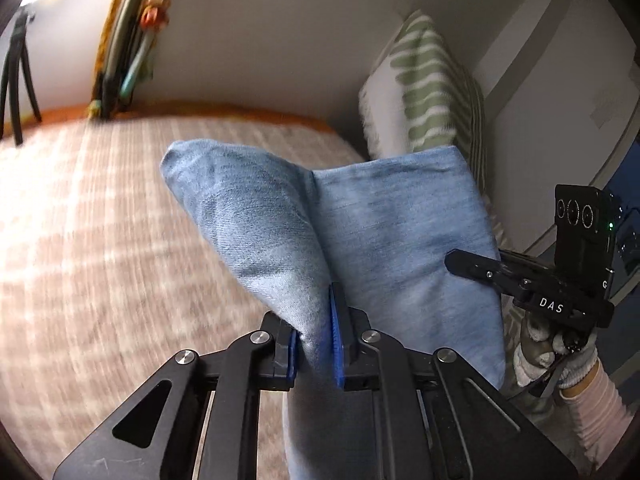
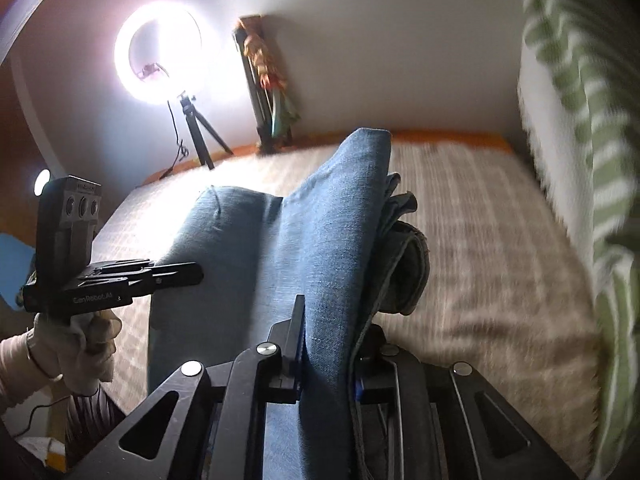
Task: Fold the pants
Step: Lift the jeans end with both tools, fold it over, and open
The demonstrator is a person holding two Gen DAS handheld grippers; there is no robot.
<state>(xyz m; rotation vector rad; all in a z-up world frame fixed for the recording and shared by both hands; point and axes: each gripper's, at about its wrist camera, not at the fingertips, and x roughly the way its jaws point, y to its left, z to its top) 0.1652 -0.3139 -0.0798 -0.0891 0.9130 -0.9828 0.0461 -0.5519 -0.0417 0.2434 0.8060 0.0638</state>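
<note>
Both tools, left point(image 1: 316, 344) and right point(image 2: 328, 356), pinch raised blue pants point(image 1: 384, 220) above bedspread point(image 1: 100, 220), striped pillow point(image 1: 432, 92) beside.

Pants point(image 1: 380, 220): soft blue denim, matt, faded weave. Bed cover point(image 1: 100, 240): woven striped cloth, coarse. Left gripper point(image 1: 316, 344) was matt black with shiny metal rivets. Pillow point(image 1: 432, 92): fuzzy green-and-white fabric

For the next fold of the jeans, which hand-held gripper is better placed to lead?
Probably the right hand-held gripper: it is shut on the thicker, bunched end of the jeans. The left hand-held gripper pinches only a thin corner, so it could follow.
</note>
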